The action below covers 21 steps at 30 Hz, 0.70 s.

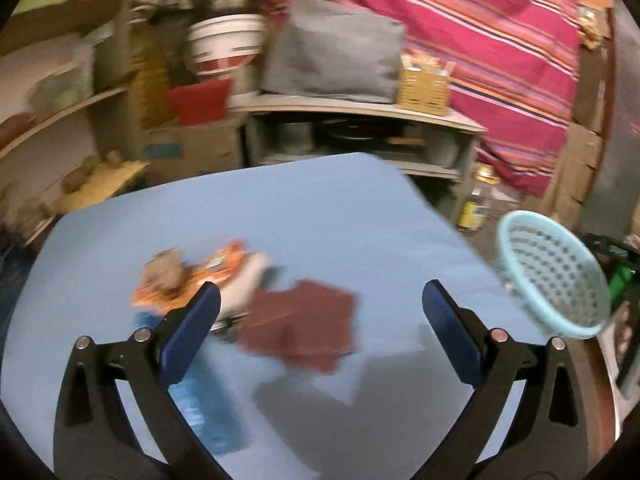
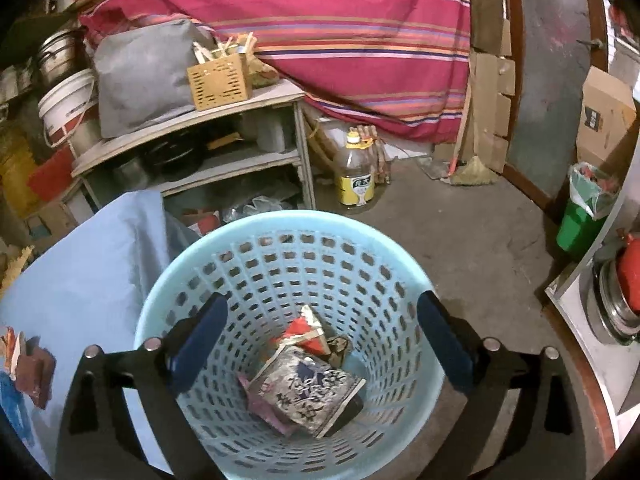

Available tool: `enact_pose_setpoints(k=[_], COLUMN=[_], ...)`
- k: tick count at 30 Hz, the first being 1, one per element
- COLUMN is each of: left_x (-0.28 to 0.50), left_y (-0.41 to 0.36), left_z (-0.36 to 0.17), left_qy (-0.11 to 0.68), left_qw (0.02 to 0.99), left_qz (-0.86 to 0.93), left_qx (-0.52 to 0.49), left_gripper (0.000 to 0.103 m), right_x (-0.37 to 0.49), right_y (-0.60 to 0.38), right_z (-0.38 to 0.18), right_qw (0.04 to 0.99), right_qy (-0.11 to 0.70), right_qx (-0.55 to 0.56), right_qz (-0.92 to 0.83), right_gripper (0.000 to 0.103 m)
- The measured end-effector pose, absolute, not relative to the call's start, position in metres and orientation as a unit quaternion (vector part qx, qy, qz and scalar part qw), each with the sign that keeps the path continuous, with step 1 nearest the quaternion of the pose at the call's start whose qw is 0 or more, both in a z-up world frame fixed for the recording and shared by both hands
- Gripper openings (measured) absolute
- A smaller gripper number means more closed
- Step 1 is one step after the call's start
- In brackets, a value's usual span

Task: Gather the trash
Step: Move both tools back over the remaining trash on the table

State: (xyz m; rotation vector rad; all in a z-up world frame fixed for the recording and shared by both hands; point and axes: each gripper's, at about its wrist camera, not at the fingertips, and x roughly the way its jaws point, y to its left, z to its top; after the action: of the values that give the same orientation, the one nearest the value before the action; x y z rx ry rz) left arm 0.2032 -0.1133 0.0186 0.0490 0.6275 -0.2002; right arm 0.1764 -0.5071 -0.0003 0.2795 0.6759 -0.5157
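- Trash on the blue table (image 1: 320, 216) lies in a loose cluster near its middle: an orange snack wrapper (image 1: 208, 276), a brownish crumpled wad (image 1: 166, 270) touching it, a dark red-brown packet (image 1: 304, 324) just beside, and a blue plastic bottle (image 1: 208, 412) lying nearest the camera, all blurred
- Left gripper (image 1: 320, 304) hangs above that cluster with its jaws spread wide and nothing between them, likely lining up for the next piece
- More trash already sits at the bottom of the light blue perforated basket (image 2: 288, 248): a grey printed pouch (image 2: 308, 392), a red-and-white wrapper (image 2: 304, 328) and a pink scrap (image 2: 260, 404)
- Right gripper (image 2: 320, 332) is over the basket mouth, jaws wide and empty, which suggests a drop-off point
- Basket stands on the floor at the table's edge, close enough for short carries
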Motion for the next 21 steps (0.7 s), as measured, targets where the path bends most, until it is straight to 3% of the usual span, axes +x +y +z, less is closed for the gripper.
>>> enact_pose_setpoints(k=[14,21], left_x=[0.225,0.238], left_y=[-0.005,0.008], left_z=[-0.028,-0.046], left_qy=[0.364,0.4], left_qw=[0.931,0.916], left_qz=[0.007,0.002], left_qx=[0.001,0.008], left_gripper=[0.098,0.098], right_x=[0.182,0.193], right_y=[-0.397,-0.348], right_z=[0.005,0.001], right_qw=[0.921,0.923], right_qy=[0.326,0.337], right_qx=[0.125,0.113], right_qz=[-0.176,-0.147], right_gripper=[0.094,0.094])
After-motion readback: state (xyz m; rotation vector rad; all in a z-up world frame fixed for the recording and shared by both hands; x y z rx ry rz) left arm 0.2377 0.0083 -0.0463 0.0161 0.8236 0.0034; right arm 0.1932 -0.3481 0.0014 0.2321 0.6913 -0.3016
